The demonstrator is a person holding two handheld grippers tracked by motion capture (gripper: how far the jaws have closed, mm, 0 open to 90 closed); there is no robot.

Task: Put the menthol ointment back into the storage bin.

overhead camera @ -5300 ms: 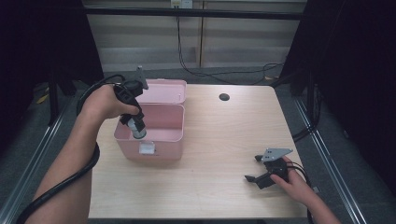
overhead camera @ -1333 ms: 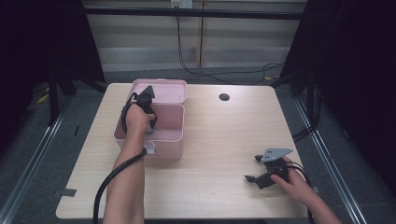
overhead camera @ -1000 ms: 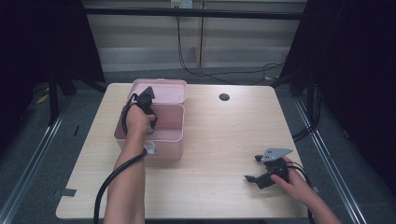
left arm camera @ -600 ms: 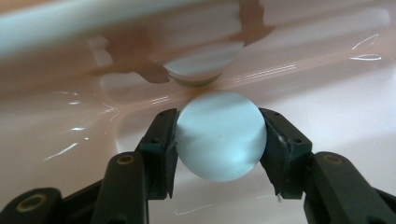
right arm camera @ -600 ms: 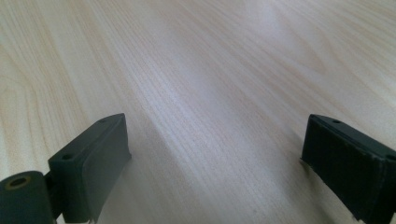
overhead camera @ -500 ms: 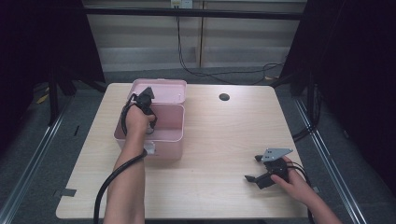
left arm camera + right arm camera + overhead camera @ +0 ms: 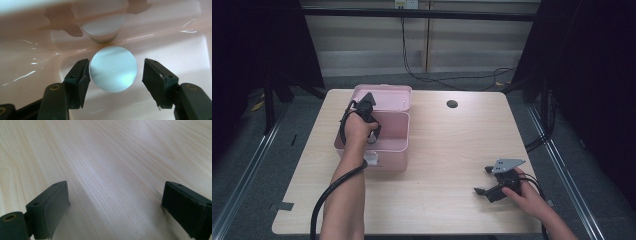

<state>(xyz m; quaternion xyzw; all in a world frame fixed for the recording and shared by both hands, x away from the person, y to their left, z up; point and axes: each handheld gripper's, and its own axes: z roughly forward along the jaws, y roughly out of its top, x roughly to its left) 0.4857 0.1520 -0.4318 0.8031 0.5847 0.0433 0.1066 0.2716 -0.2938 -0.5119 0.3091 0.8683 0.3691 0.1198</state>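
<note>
Left gripper (image 7: 113, 75): jaws have just been opening, now spread; one pad touching, the other apart.
Frosted ball (image 7: 113, 68): between the fingers, on the floor of the pink box (image 7: 397, 145); no long axis.
Round lid-like piece (image 7: 103, 27): just beyond ball.
Right gripper (image 7: 117, 202): spread, well apart on table (image 7: 112, 157).

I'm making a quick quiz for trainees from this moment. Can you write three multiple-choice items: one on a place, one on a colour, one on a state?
1. Where is the round white disc?
A. in the pink bin
B. on the bare table
C. on the floor

2. What colour are the left gripper's pads?
A. white
B. black
C. pink

3. How do the right gripper's jaws stand?
A. shut on a disc
B. shut, nothing between
C. open over the wooden table

Key: 1 A, pink walls surround it. 2 B, both pads look black. 3 C, bare wood shows between them.
</note>
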